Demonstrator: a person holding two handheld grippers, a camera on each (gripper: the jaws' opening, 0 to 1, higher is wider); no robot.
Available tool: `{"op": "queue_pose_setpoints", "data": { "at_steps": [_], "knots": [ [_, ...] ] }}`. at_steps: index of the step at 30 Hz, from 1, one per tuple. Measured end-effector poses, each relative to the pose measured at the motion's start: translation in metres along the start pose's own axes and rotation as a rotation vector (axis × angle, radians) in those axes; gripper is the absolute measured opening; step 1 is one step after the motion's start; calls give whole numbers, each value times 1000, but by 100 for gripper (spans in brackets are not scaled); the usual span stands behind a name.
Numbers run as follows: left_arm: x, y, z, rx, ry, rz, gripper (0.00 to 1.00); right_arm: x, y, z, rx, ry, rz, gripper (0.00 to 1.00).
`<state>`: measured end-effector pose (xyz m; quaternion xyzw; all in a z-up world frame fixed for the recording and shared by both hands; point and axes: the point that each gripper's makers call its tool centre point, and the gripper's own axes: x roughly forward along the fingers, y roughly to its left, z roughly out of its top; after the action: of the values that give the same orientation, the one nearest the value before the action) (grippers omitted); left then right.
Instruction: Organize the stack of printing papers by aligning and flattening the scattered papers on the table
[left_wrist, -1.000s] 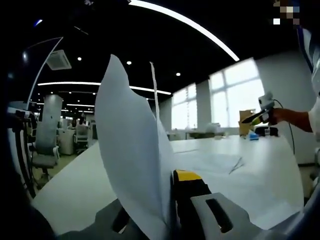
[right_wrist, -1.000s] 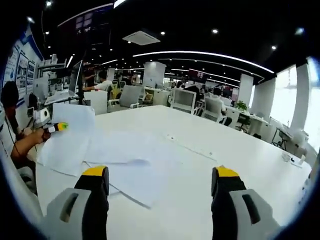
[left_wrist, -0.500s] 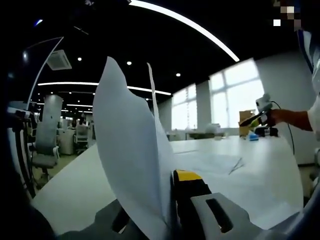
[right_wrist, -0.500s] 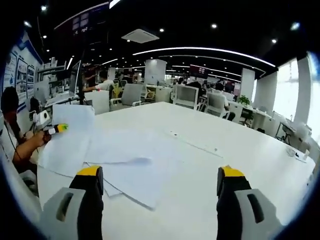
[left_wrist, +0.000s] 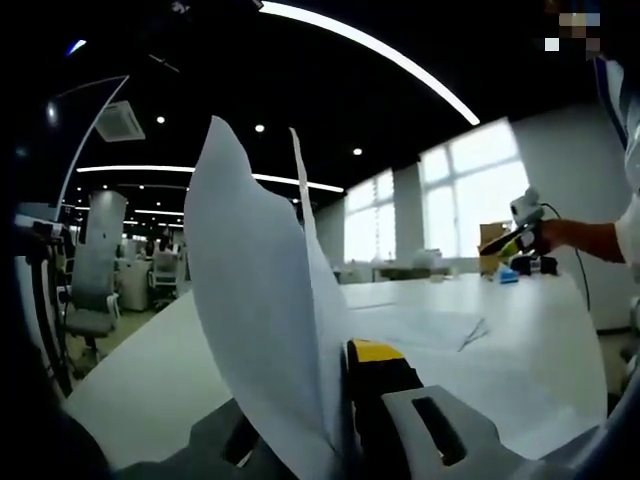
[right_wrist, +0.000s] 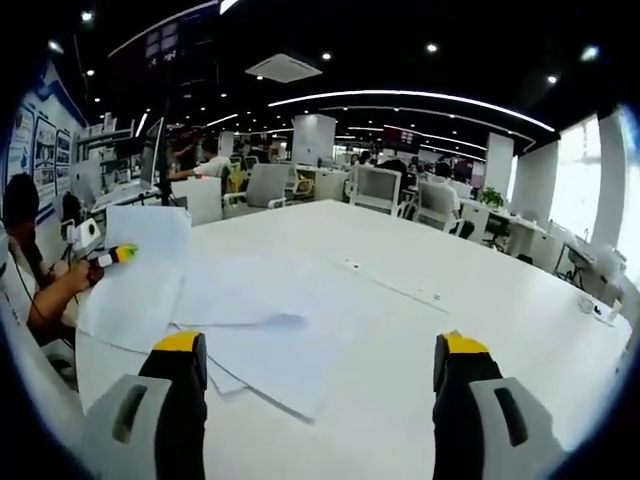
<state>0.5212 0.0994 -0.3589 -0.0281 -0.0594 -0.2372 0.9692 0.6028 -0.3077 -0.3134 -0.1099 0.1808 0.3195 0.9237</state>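
two claws: left claw (left_wrist: 340, 420) seemingly grips lifted papers (left_wrist: 255, 310); right claw (right_wrist: 315, 385) released.

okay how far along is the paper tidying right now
Done: nothing squared up yet; the loose sheets lie fanned across the white table. In hand: the left gripper is pinching lifted sheets; the right gripper hangs open above the table. Left: gathering, aligning and flattening.

Both views show strong fisheye distortion; straight lines bow toward the edges. Ceiling light strips (left_wrist: 380, 50) and recessed spots illuminate a dark ceiling. The windows (left_wrist: 470, 195) are overexposed, with glare washing out detail. The white table (right_wrist: 420, 330) reflects evenly, showing only soft shadows. Near objects and the periphery appear slightly blurred.
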Motion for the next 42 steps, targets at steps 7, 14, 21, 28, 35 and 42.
{"op": "queue_pose_setpoints", "data": {
  "at_steps": [7, 14, 21, 28, 35, 42],
  "knots": [
    [0, 0, 1, -3, -4, -4, 8, 3, -10, 4, 48, -22, -43, 90],
    [-1, 0, 2, -6, -9, -3, 8, 3, -5, 2, 25, -10, -20, 90],
    [-1, 1, 2, -6, -12, 0, 9, 0, -7, 2, 3, -13, -34, 90],
    [-2, 1, 3, -7, -15, 0, 9, -1, -12, -1, -5, 1, -53, 89],
    [-2, 1, 3, -7, -12, -1, 9, 0, -14, -3, -11, 13, -60, 88],
    [-2, 1, 2, -7, -13, 0, 9, 1, -11, -2, -18, 8, -49, 87]
  ]
}}
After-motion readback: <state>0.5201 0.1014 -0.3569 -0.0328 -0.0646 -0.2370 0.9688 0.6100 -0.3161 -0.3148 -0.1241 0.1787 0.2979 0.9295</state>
